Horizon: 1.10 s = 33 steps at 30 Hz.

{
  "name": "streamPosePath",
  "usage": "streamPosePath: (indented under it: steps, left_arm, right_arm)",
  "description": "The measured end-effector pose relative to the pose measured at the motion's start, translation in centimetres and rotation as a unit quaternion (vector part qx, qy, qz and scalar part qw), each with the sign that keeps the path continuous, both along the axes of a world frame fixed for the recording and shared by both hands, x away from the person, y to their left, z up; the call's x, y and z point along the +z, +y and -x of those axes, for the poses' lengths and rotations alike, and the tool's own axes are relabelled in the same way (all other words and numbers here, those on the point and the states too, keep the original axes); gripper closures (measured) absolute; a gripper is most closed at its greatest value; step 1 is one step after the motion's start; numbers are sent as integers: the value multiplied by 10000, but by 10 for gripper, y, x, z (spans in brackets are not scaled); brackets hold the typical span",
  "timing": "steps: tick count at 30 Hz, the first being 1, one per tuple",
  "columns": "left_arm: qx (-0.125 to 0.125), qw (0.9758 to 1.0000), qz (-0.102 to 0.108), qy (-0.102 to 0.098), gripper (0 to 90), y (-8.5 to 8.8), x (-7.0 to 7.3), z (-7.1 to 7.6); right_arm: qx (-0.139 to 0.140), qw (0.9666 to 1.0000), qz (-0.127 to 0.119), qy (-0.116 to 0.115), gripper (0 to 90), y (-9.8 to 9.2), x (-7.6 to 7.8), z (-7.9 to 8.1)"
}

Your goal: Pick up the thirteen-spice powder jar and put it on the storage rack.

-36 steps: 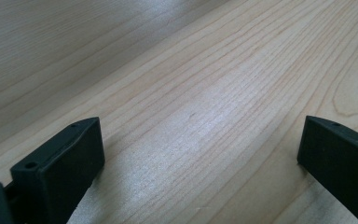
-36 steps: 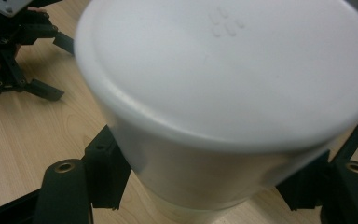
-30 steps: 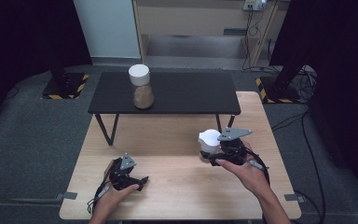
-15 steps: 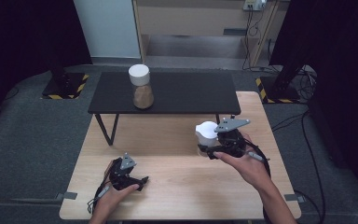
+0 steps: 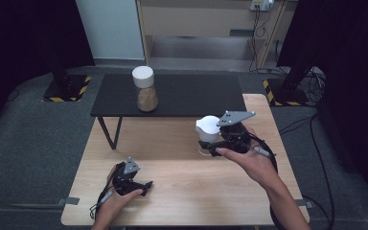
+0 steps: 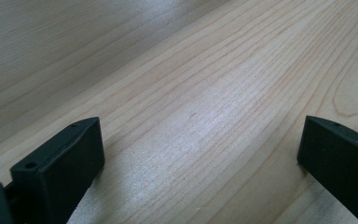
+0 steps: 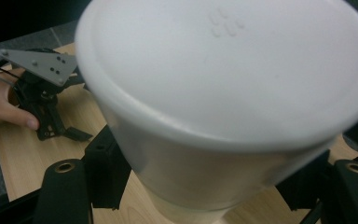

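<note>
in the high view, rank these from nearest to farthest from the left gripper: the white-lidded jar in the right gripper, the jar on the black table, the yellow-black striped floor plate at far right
Measured from the left gripper, near the front-left of the wooden table:
1. White-lidded jar, clamped in the right gripper, to the right and slightly back.
2. Jar on the black table, almost straight behind.
3. Striped floor plate, far back right, on the floor.

Light wood table (image 5: 172, 143); black low table (image 5: 191, 93) behind; grey carpet floor (image 5: 38, 139); dark curtains (image 5: 24, 33).
</note>
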<state>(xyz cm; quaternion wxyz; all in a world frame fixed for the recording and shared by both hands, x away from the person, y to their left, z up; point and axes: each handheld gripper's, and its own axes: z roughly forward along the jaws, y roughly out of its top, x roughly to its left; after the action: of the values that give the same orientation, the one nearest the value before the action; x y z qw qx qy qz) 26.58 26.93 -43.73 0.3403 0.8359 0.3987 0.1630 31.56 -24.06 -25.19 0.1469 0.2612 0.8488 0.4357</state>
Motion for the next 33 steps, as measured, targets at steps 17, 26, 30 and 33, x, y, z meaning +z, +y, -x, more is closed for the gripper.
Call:
streamPosePath:
  steps: [17,26,30,33]
  left_arm:
    - [-3,10000,1,-9,0,0,0,0]
    - [-5,10000,0,6,0,0,0,0]
    - [-5,10000,-1,6,0,0,0,0]
    - [0,10000,6,3,0,0,0,0]
  right_arm:
    - [7,9999,-83,-107,315,5,48,-9]
    - [-67,9998,-64,-197,315,9,71,-21]
    - [-125,9996,-26,-244,315,12,80,-32]
    - [-157,9996,-7,-255,315,14,83,-37]
